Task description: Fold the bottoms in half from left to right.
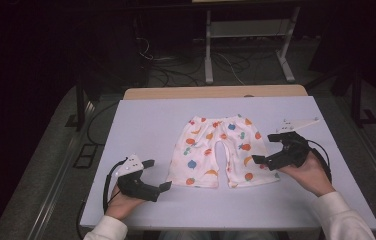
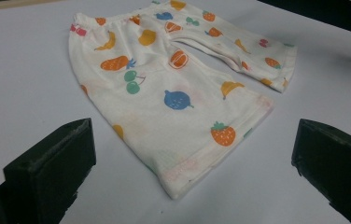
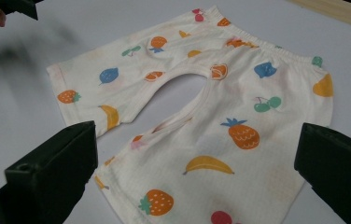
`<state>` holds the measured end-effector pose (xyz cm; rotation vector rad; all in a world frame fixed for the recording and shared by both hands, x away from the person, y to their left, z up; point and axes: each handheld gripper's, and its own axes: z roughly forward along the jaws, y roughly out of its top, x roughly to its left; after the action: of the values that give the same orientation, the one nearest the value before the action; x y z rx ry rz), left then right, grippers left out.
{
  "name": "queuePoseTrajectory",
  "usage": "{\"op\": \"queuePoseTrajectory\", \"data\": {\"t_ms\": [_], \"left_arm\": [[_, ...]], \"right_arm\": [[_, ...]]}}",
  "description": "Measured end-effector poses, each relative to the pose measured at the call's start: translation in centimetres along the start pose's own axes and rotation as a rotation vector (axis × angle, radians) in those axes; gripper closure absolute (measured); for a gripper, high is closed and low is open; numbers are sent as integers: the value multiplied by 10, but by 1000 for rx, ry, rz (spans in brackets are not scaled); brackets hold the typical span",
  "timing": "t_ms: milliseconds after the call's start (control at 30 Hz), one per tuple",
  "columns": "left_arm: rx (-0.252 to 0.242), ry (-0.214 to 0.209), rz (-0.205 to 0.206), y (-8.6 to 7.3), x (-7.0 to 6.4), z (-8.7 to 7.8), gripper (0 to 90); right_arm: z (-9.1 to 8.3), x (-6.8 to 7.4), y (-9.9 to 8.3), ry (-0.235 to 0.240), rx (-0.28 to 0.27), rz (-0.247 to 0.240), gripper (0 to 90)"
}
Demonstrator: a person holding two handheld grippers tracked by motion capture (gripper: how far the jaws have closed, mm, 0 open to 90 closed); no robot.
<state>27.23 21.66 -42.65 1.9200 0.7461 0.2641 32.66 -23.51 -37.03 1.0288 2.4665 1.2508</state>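
A small pair of white shorts (image 1: 219,150) printed with coloured fruit lies flat on the pale table (image 1: 146,120), waistband away from me, both legs pointing toward me. My left gripper (image 1: 156,175) is open just left of the left leg's hem (image 2: 211,154), jaws wide apart and nothing between them. My right gripper (image 1: 267,148) is open at the outer edge of the right leg (image 3: 220,154), its jaws spread on either side of the cloth without closing on it. In the right gripper view the left gripper (image 3: 5,9) appears at the top left corner.
The table's wooden far edge (image 1: 216,92) borders a dark floor with cables (image 1: 176,70) and a white metal frame (image 1: 246,45). Bare table surface lies on both sides of the shorts and in front of them.
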Motion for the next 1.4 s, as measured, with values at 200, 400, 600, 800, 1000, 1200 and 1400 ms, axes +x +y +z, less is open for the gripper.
{"op": "queuePoseTrajectory", "data": {"t_ms": [200, 400, 600, 800, 1000, 1200, 1400], "left_arm": [[-1, 0, -2, 0, 0, 0, 0], [0, -1, 0, 0, 0, 0, 0], [2, -2, 0, 0, 0, 1, 0], [3, -2, 0, 0, 0, 1, 0], [1, -2, 0, 0, 0, 1, 0], [2, -2, -2, 0, 0, 1, 0], [1, -2, -2, 0, 0, 1, 0]], "right_arm": [[4, -4, 7, 0, 9, 1, 0], [6, -10, 14, 2, -2, 7, 0], [11, -15, 21, 3, -7, 11, 0], [18, -18, 26, 5, -2, 11, 0], [26, -22, 31, 5, 5, 14, 0], [33, -28, 36, 9, 4, 27, 0], [42, -31, 43, 15, 13, 27, 0]]}}
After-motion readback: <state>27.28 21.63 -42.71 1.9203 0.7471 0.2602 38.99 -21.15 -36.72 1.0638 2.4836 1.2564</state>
